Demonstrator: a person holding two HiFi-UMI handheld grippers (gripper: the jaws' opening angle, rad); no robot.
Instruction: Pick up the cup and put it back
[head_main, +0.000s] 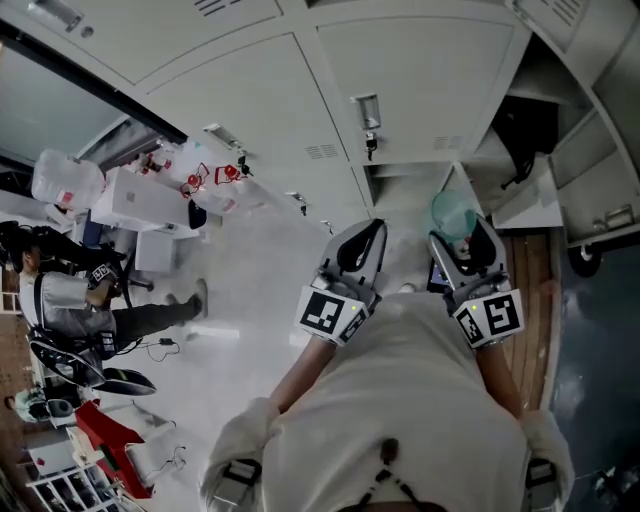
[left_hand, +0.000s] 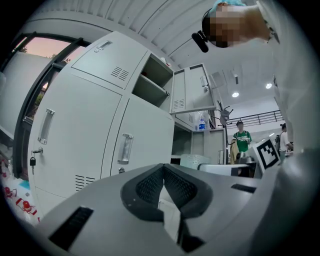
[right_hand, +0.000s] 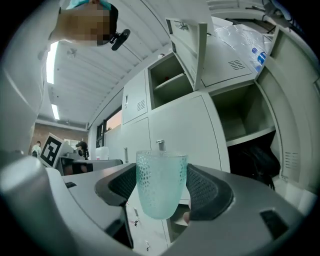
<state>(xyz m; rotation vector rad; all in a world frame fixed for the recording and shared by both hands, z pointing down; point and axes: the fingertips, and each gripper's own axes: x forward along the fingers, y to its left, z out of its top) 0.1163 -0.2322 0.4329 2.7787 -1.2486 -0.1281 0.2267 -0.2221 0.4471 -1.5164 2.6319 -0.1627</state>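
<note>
**Right gripper.** The right gripper (head_main: 462, 236) is clamped on the cup (right_hand: 160, 184). In the right gripper view, the two dark ribbed pads (right_hand: 202, 189) press on opposite sides of the cup's lower half. The cup stands upright between them, mouth up. Its rim rises clear above the jaws and its base hangs just below them, resting on nothing.

**Cup.** A translucent pale-green tumbler with a dimpled wall. In the head view it sits at 12 o'clock from the right gripper's marker cube (head_main: 490, 318), at the tip of the jaws, in front of the grey locker bank (head_main: 300, 110).

**Left gripper.** The left gripper (left_hand: 163, 181) has its jaws pressed together with nothing between them. In the head view it lies at 9 o'clock from the right gripper, near it but apart, at about the same height.

**Surroundings.** In the right gripper view, open locker compartments (right_hand: 245, 117) lie at 2 o'clock from the cup, well apart from it. A dark object, possibly a bag (right_hand: 256, 161), occupies the lower open compartment at 3 o'clock. The closed locker door (right_hand: 185, 130) directly behind the cup carries a small handle (right_hand: 160, 145).
</note>
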